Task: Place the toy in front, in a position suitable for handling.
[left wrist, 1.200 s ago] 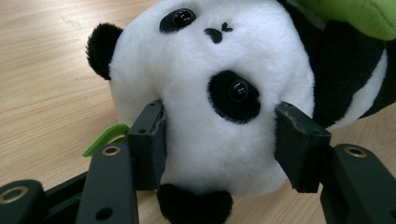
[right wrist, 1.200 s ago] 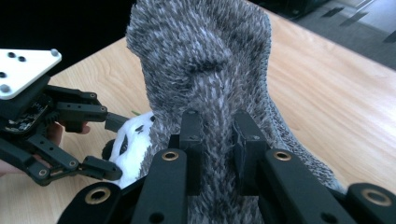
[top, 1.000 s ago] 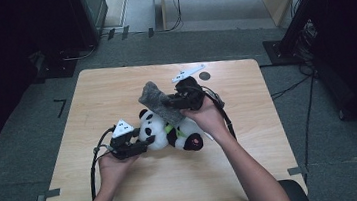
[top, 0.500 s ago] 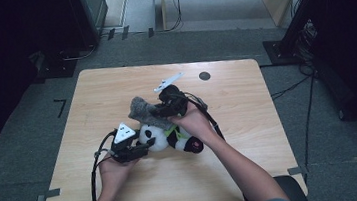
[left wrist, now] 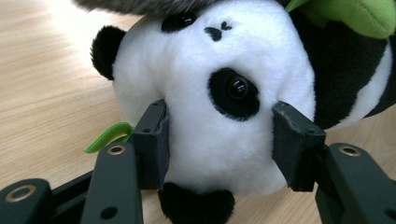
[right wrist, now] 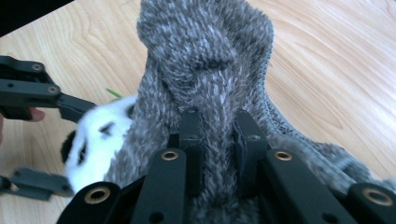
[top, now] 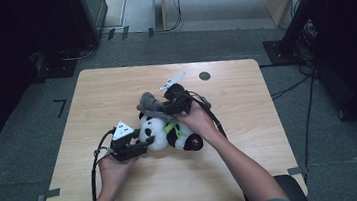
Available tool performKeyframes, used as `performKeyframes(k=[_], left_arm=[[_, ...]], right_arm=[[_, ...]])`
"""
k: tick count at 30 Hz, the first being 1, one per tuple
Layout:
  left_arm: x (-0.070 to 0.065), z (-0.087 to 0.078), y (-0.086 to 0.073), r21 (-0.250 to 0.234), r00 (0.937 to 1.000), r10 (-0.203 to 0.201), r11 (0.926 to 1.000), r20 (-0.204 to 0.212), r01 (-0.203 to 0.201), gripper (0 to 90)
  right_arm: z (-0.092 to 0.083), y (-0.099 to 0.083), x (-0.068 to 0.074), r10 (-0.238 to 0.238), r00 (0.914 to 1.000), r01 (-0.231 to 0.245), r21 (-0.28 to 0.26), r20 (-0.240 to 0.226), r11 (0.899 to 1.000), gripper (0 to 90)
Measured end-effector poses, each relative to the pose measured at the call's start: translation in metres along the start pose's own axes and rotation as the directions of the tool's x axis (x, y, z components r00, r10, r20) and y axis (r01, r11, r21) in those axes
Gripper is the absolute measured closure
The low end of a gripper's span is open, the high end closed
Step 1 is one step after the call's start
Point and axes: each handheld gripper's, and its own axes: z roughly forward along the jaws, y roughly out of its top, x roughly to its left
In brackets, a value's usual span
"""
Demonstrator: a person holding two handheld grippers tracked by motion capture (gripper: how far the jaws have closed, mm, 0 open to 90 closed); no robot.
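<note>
A black-and-white panda plush (top: 162, 132) with a green leaf lies on its side mid-table. My left gripper (top: 143, 145) has the panda's head (left wrist: 219, 70) between its jaws. They have just been closing, and both pads (left wrist: 154, 140) press into the white fur. My right gripper (top: 167, 109) is shut on a grey knitted cap (top: 149, 103) and holds it against the top of the panda's head. In the right gripper view the cap (right wrist: 205, 51) bunches between the pads (right wrist: 191, 135) and drapes over the white head (right wrist: 100, 135).
The wooden table (top: 115, 87) has bare wood on all sides of the plush. A small black round mark (top: 204, 75) sits near its far edge. Cables trail from both grippers. Dark equipment and stands surround the table on the floor.
My right gripper has come down and toward the panda with the grey cap, which now rests on the head. The left hand has stayed put.
</note>
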Motion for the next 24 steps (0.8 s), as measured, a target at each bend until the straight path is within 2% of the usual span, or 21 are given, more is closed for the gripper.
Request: performKeyframes(k=[1, 4, 9, 15, 18, 21, 24], left_arm=[[0.000, 0.000, 0.000, -0.001, 1.0000, 0.001, 1.0000, -0.001, -0.001, 45.2], [0.000, 0.001, 0.000, -0.006, 1.0000, 0.003, 1.0000, -0.002, -0.003, 45.3], [0.000, 0.001, 0.000, -0.006, 0.9999, 0.010, 0.9999, -0.002, -0.010, 45.3], [0.001, 0.001, 0.001, -0.004, 0.9998, 0.018, 0.9998, 0.000, -0.018, 45.3], [0.001, 0.001, 0.001, -0.003, 0.9999, 0.016, 0.9999, 0.001, -0.016, 45.5], [0.002, 0.001, 0.000, -0.001, 0.9999, 0.015, 0.9999, 0.003, -0.015, 45.7], [0.002, 0.001, 0.000, -0.003, 0.9999, 0.015, 0.9999, 0.004, -0.015, 45.7]], right_arm=[[-0.001, -0.002, -0.004, 0.016, 0.9999, -0.016, 0.000, -0.004, 1.000, 78.1], [-0.003, -0.005, -0.011, 0.023, 0.9996, -0.023, 0.003, 0.015, 1.000, 77.8], [-0.007, -0.004, -0.012, 0.008, 0.9987, -0.008, 0.009, 0.050, 1.000, 77.8], [-0.012, -0.005, -0.017, 0.023, 0.9970, -0.024, 0.012, 0.074, 1.000, 78.2], [-0.019, -0.005, -0.022, 0.039, 0.9945, -0.039, -0.008, 0.097, 0.999, 78.7], [-0.029, -0.006, -0.029, 0.052, 0.9875, -0.048, -0.026, 0.149, 0.998, 79.3], [-0.037, -0.009, -0.037, 0.086, 0.9854, -0.080, -0.046, 0.147, 0.996, 79.3]])
